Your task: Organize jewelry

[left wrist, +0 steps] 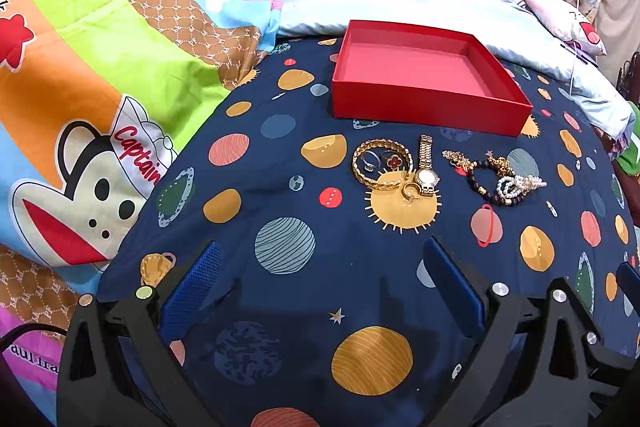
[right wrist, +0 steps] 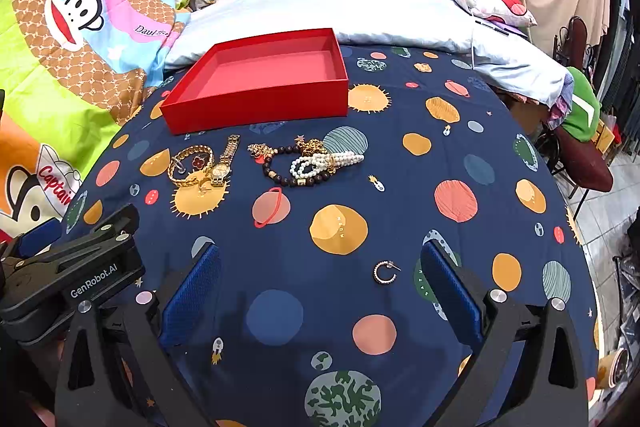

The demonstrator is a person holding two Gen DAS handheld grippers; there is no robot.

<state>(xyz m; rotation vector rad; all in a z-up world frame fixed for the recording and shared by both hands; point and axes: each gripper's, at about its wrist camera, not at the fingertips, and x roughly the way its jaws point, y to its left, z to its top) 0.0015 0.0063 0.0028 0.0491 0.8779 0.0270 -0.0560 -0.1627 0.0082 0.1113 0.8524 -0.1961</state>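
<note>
Right gripper (right wrist: 320, 283) gapes wide, empty, over a hoop earring (right wrist: 385, 271); left gripper (left wrist: 320, 283) likewise; earring looks light, stiff, slippery; pinch across its ring.

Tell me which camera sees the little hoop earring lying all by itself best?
The right wrist view. The hoop earring lies alone on the planet-print sheet, close to the camera, between the open right gripper's fingers, nearer the right one. The left wrist view does not show it at all; its frame shows only the jewelry pile and the red box.
</note>
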